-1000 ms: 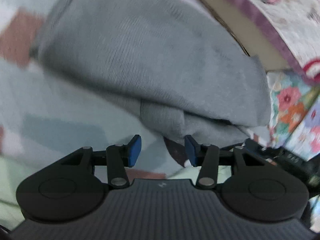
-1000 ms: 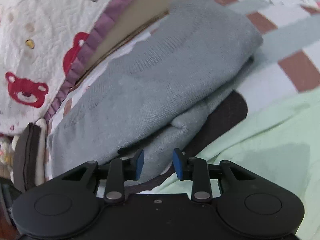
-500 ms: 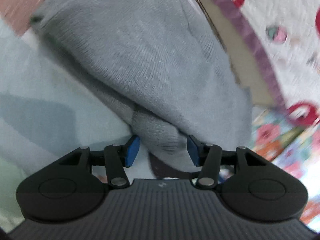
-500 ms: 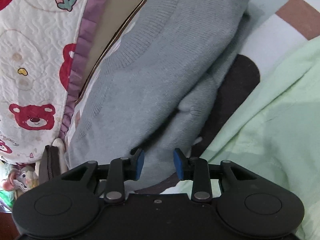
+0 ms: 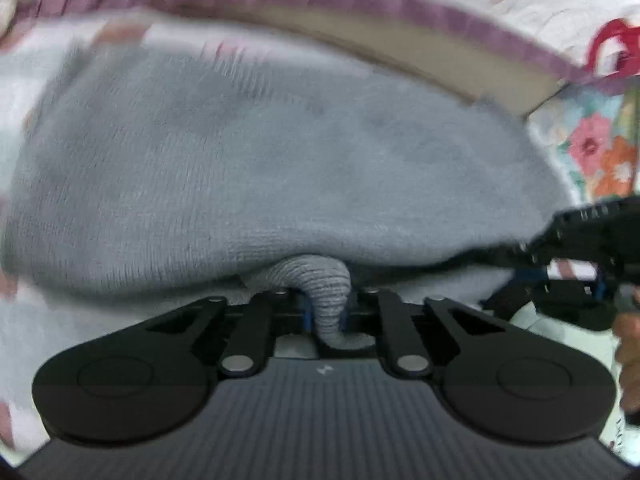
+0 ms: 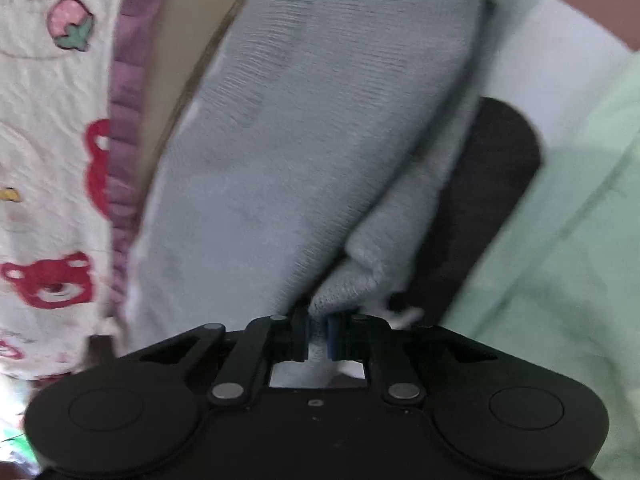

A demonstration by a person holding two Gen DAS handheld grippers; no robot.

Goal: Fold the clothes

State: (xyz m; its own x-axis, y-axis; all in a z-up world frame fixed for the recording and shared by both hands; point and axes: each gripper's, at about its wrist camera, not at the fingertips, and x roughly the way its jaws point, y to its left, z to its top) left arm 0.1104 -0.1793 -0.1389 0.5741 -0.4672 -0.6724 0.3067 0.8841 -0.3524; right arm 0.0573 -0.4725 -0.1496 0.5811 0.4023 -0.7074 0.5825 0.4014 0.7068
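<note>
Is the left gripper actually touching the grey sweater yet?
Touching. The left wrist view shows the left gripper with a fold of the grey sweater pinched between its blue pads.

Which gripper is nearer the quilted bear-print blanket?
Right. The right gripper pinches the grey knitted sweater beside the quilted bear-print blanket; the left gripper grips farther away.

a white quilted cover (image 6: 48, 168) printed with red bears and a pink strawberry, edged in a purple frill (image 6: 124, 128), is the landmark. just beside the frill runs a tan board (image 6: 188, 40). farther from it lie a checked bedsheet (image 6: 560, 60) and pale green bedding (image 6: 560, 260). a floral fabric (image 5: 596, 152) sits beyond the cover's end.
</note>
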